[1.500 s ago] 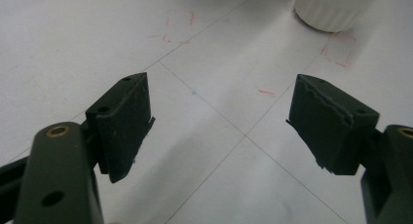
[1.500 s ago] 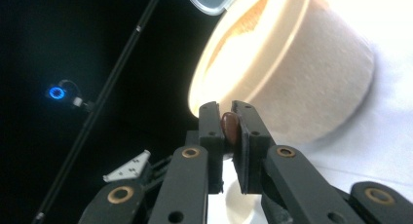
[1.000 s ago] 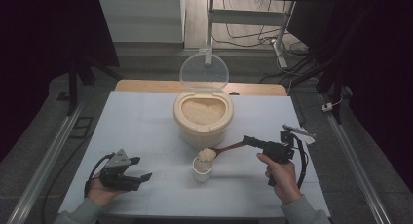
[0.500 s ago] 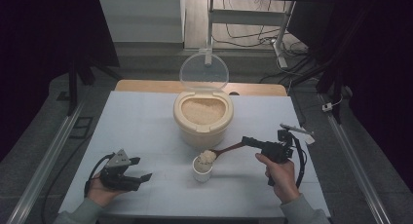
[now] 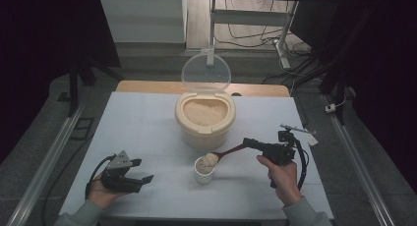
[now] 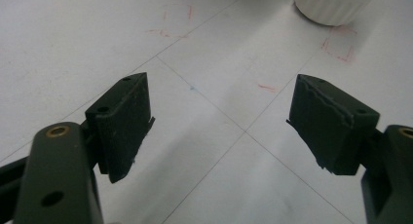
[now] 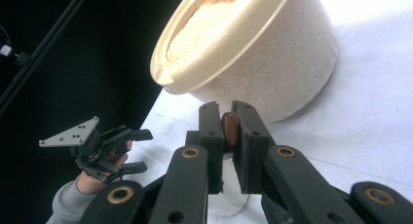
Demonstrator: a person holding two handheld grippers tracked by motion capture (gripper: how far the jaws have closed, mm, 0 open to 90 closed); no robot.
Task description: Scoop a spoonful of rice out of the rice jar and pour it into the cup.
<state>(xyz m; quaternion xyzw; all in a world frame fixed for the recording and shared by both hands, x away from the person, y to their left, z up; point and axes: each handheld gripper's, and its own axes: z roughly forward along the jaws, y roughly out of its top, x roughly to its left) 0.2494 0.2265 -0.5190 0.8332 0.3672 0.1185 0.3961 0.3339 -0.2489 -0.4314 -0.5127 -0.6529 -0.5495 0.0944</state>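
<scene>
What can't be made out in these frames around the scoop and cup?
- Spoon bowl and cup: right gripper view, hidden behind the right gripper.
- Cup: left gripper view, cut off by the top edge.
- Cup fill level: high view, hidden under the rice mound.

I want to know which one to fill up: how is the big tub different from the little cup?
The tub is wide and cream; the cup is small and white. The tub has a clear lid standing open behind it; the cup has none. The tub stands farther back; the cup sits under the spoon in the right gripper. Both stand upright, with pale grains in or over them.
</scene>
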